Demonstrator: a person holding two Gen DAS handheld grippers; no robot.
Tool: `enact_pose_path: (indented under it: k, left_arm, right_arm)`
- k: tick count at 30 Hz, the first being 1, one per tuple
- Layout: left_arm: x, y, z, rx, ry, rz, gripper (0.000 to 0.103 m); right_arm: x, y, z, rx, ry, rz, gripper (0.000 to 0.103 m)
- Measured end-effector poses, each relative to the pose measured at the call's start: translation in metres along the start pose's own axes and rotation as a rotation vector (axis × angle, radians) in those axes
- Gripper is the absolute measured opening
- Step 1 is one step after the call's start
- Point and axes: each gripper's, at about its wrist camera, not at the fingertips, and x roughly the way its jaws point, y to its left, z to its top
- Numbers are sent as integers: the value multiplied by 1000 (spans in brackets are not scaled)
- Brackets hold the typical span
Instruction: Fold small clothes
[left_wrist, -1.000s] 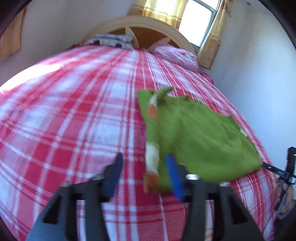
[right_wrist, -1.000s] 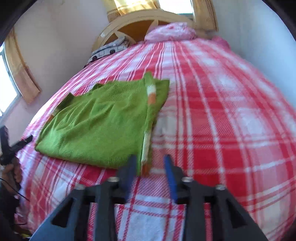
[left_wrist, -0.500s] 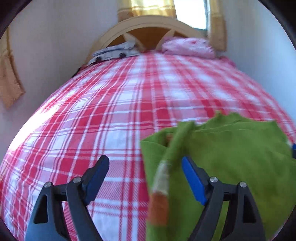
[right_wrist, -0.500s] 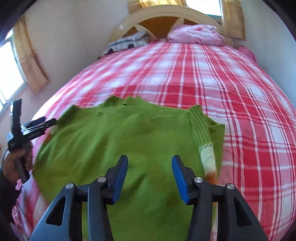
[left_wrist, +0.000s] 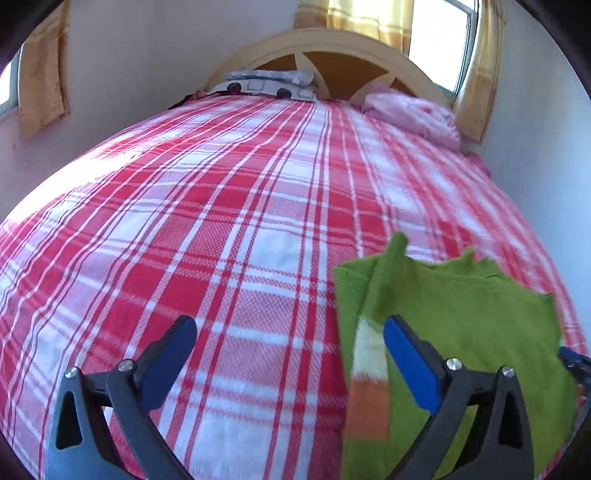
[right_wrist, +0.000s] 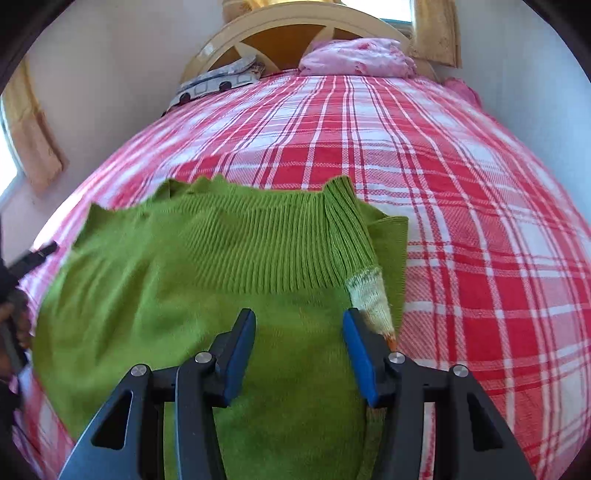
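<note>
While the green knitted sweater (right_wrist: 207, 295) lies partly folded on the near side of the red-and-white plaid bed (left_wrist: 221, 229), both claws hover over it, gripping nothing. The left claw (left_wrist: 288, 354) has just been opening to its widest over the sweater's left edge, where its striped sleeve (left_wrist: 369, 373) lies; the right claw (right_wrist: 299, 347) stands half open over the body. Next, I judge, each claw must close on an edge for another fold.

Bright daylight from the windows (left_wrist: 439, 40), glary and white. Sunny patch on the bed (left_wrist: 122, 155). Round, bent edges with dark corners. Sweater (left_wrist: 461, 321) a bit blurry.
</note>
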Motion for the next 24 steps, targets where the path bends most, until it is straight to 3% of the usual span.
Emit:
enact_pose_path:
  k: [4, 7, 9, 12, 17, 24]
  left_arm:
    - [-32, 5, -22, 10, -17, -32, 103]
    - [-51, 5, -41, 37, -27, -52, 103]
    - [-55, 1, -55, 76, -18, -45, 103]
    - [-43, -7, -65, 139, 15, 1, 103]
    - [-41, 6, -61, 75, 39, -6, 103]
    - [-55, 45, -62, 27, 2, 32, 103]
  right_arm:
    - [-13, -7, -8, 21, 0, -25, 51]
    - [-40, 6, -20, 2, -56, -52, 51]
    - [-52, 19, -33, -37, -79, -23, 61]
    - [-44, 31, -60, -134, -28, -85, 64]
    - [-60, 33, -59, -111, -31, -116, 64]
    - [-81, 94, -66, -278, -75, -81, 64]
